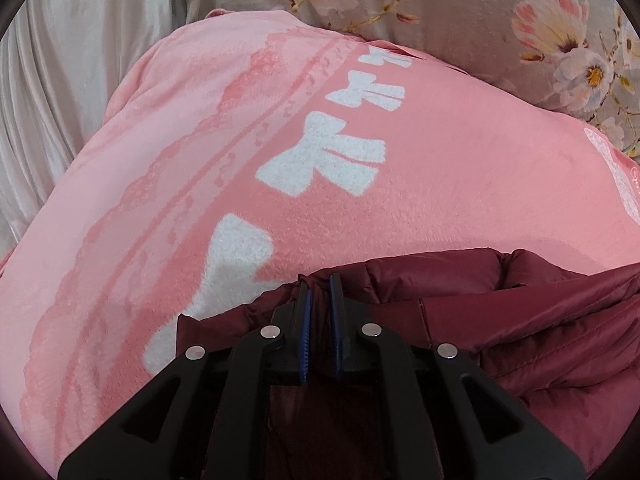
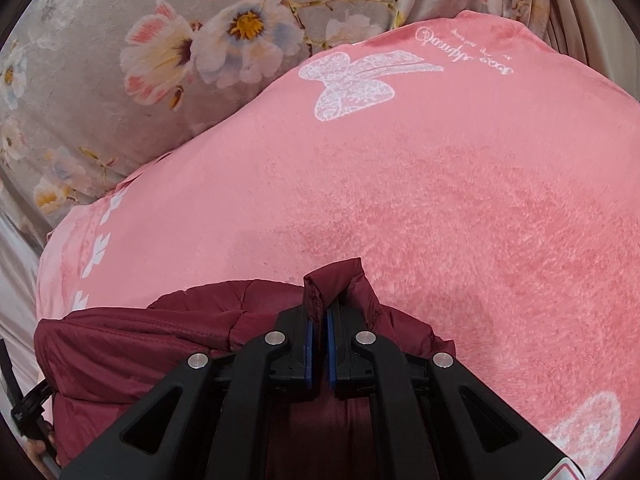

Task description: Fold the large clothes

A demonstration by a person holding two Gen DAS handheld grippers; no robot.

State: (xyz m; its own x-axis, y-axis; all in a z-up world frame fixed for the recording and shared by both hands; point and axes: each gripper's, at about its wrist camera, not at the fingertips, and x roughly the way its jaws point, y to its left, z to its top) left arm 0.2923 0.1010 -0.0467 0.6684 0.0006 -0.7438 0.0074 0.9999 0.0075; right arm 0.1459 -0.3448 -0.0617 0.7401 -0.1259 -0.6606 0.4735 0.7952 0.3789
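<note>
Right wrist view shows the right claw (image 2: 320, 320) pinching the maroon padded jacket (image 2: 132, 332) over the pink blanket (image 2: 440, 200), the left claw (image 1: 320, 312) likewise clamped; folding looks barely begun.

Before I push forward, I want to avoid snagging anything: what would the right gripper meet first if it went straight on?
The right gripper, shut on the maroon jacket, points down at the pink blanket; it would likely meet that first, though depth is unclear.
</note>
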